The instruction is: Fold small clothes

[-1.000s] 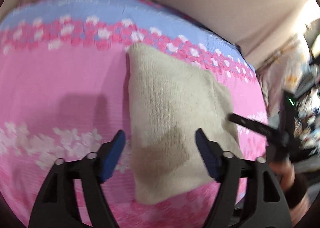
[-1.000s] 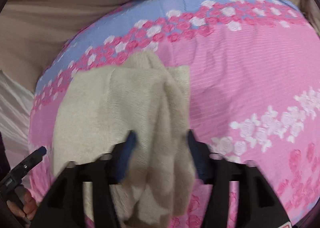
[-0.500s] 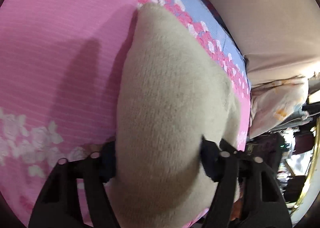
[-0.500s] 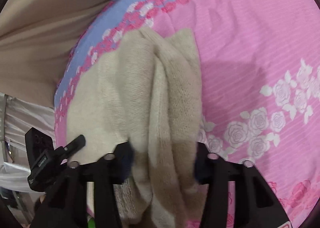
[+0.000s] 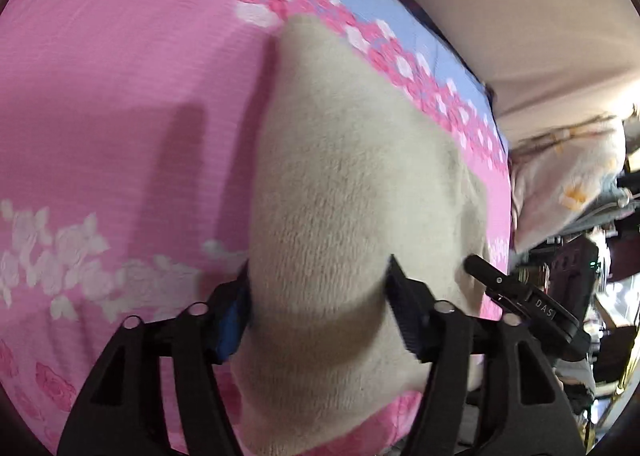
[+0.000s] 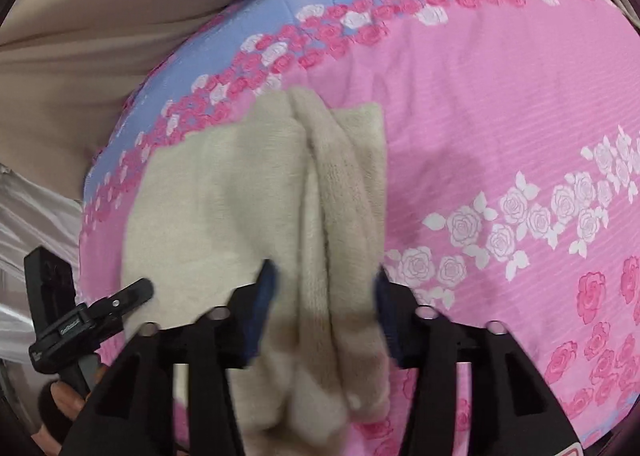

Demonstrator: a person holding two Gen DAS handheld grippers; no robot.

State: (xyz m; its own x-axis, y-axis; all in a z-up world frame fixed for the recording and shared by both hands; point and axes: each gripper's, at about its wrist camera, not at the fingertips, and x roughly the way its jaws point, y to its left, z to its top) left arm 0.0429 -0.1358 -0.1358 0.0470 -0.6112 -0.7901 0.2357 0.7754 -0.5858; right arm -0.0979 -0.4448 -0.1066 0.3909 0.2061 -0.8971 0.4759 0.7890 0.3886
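Note:
A beige fleece garment (image 5: 352, 191) lies on a pink floral bedsheet (image 5: 120, 103). In the left wrist view my left gripper (image 5: 318, 296) has its jaws apart around the garment's near rounded edge, with cloth bulging between them. In the right wrist view the garment (image 6: 224, 207) shows a bunched fold along its right side, and my right gripper (image 6: 322, 296) straddles that fold with jaws apart. The left gripper's finger (image 6: 120, 298) shows at lower left there. The right gripper's finger (image 5: 492, 280) shows at right in the left wrist view.
The sheet has a blue band with pink and white roses (image 6: 360, 15) along the far edge. A tan cover (image 6: 100, 35) lies beyond it. A pale patterned cloth (image 5: 568, 183) and clutter sit off the bed's right side.
Both grippers moved down onto the garment's near edge one second ago. The cloth now fills the space between each pair of jaws. Since half a second ago, both views pulled back slightly.

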